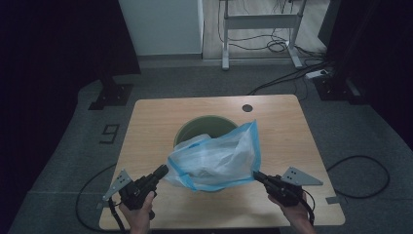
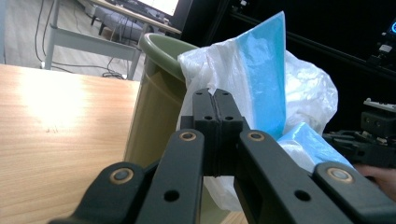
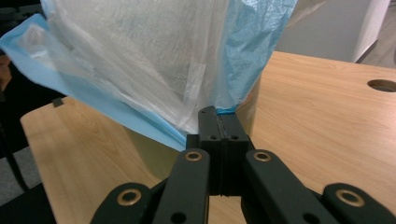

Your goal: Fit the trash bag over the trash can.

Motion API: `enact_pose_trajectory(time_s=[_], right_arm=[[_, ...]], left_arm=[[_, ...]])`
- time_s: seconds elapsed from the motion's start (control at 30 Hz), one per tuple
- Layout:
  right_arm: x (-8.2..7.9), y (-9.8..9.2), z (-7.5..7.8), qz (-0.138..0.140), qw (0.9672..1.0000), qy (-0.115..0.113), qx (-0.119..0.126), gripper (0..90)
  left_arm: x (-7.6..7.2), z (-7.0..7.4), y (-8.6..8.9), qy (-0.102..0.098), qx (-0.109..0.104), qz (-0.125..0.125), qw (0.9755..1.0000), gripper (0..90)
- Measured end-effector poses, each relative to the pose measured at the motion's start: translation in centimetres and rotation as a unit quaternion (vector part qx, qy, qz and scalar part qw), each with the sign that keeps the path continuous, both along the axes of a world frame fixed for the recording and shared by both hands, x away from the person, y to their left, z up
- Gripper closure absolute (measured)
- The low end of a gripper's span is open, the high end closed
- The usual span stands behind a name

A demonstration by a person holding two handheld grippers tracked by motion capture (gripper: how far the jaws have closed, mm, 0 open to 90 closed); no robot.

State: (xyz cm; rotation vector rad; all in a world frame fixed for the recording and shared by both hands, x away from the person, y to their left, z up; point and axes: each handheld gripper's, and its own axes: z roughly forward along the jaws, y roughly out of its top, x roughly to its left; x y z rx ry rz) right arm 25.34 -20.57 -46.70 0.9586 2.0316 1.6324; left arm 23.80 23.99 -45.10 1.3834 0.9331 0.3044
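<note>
- Wooden table (image 1: 146, 126) is standing on grey carpet in a dim room; cables are trailing across the floor beyond it.
- Nearest the person, the left gripper (image 1: 163, 170) is clenching one edge of the plastic bag (image 1: 219, 156); its jaws are pressed together on the film in the left gripper view (image 2: 215, 100).
- Right gripper (image 1: 257, 174) is likewise pinching the opposite edge, its jaws closed on the blue hem in the right gripper view (image 3: 215, 116).
- Bag is hanging stretched between both grippers, over and against the green bin (image 1: 195, 127), which is standing near the table's centre; its mouth is not yet sitting around the rim.
- Judgement: the film is looking thin, light, limp and slippery, prone to tearing; the blue hem (image 2: 261, 70) is appearing the firmest place to grip.
- Farther off, a desk frame (image 1: 258, 24) and a white cabinet (image 1: 160, 24) are standing against the back.
</note>
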Motion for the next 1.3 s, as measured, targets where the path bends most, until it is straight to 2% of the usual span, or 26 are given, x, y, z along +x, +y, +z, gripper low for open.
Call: enact_pose_trajectory(time_s=[0.23, 0.33, 0.43, 0.53, 0.7, 0.87, 1.0, 1.13, 1.23, 1.27, 1.3], right_arm=[[0.0, 0.4, -0.4, -0.012, 0.9998, -0.001, -0.013, 89.1], [0.1, 0.3, -0.4, -0.018, 0.9998, -0.002, -0.013, 89.0], [0.0, 0.0, 0.1, -0.026, 0.9995, -0.012, -0.015, 89.0], [-0.1, -0.1, 0.3, -0.029, 0.9993, -0.017, -0.019, 89.0], [-0.1, 0.0, 0.4, -0.029, 0.9992, -0.02, -0.021, 88.9], [-0.1, 0.2, 0.2, -0.031, 0.9989, -0.023, -0.028, 88.7], [-0.1, 0.2, 0.2, -0.031, 0.9989, -0.023, -0.027, 88.3], [-0.2, 0.2, 0.1, -0.033, 0.9988, -0.025, -0.027, 87.8], [-0.3, 0.2, 0.0, -0.032, 0.9987, -0.026, -0.028, 87.1], [-0.4, 0.2, 0.0, -0.032, 0.9987, -0.026, -0.029, 86.6], [-0.4, 0.2, 0.0, -0.033, 0.9987, -0.026, -0.029, 85.9]], left_arm=[[-0.2, -0.4, 0.0, 0.009, 0.002, -0.013, 0.9999, 85.9], [-0.3, 0.1, 0.3, 0.005, -0.001, -0.031, 0.9995, 75.9], [-0.6, 1.4, 0.6, -0.013, 0.001, -0.033, 0.9994, 56.8], [-0.8, 3.1, 0.6, -0.028, 0.014, -0.036, 0.9988, 48.9], [-0.6, 5.3, 0.0, -0.044, 0.033, -0.039, 0.9977, 43.3], [0.0, 7.2, -1.0, -0.049, 0.043, -0.048, 0.9967, 39.5], [0.9, 8.7, -2.5, -0.039, 0.064, -0.063, 0.9952, 34.5], [1.7, 9.4, -4.3, -0.032, 0.098, -0.065, 0.9925, 33.9], [2.5, 9.4, -5.6, -0.018, 0.126, -0.061, 0.99, 37.1], [2.7, 9.3, -5.9, -0.011, 0.138, -0.056, 0.9888, 39.9], [3.0, 9.1, -6.3, -0.001, 0.151, -0.054, 0.987, 46.4]])
